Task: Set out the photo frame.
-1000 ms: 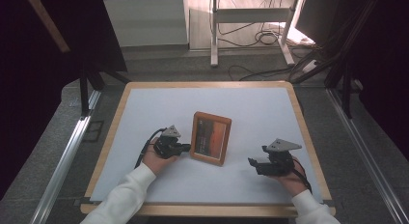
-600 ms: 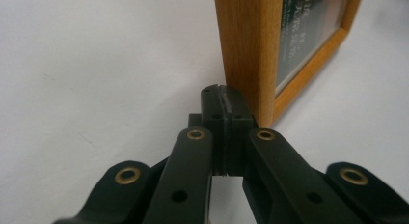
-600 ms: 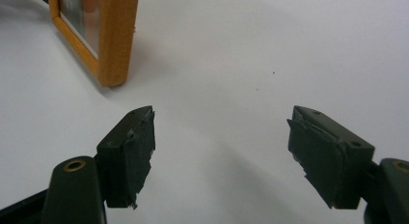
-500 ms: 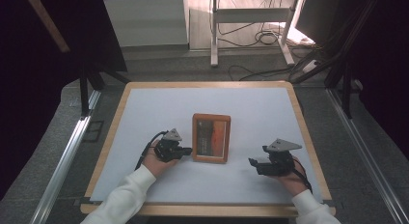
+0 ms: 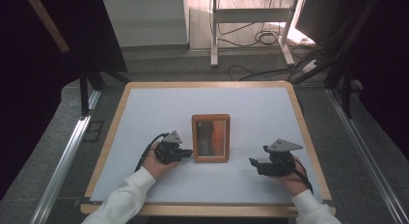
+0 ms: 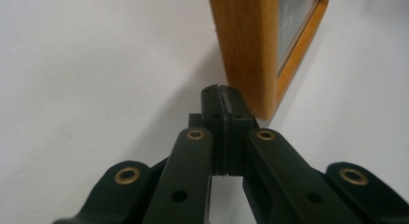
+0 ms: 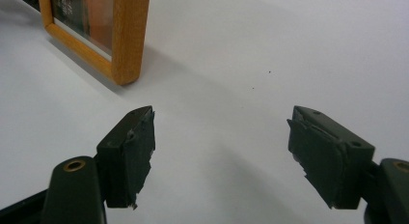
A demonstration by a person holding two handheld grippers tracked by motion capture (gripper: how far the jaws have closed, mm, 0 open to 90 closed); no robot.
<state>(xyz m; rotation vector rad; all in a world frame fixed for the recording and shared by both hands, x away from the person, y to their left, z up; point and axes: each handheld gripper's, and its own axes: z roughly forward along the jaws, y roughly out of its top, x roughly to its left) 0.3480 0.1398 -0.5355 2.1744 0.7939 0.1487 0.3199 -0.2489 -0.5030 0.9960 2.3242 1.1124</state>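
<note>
Wooden picture frame [image 5: 211, 138], flat rectangular, glass-fronted; my left gripper [image 6: 223, 96] jaws together at its corner; right gripper [image 7: 221, 151] apart nearby.

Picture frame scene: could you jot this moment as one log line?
picture frame: flat on table | left gripper: shut, at frame's edge | right gripper: open, apart

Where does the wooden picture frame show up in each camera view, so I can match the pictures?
High view: the wooden picture frame lies flat at the table's centre, between the two claws.
Left gripper view: upper right, its corner just beyond the shut left claw.
Right gripper view: upper left, frame corner nearest.
Shared landmark: the white table surface.
</note>
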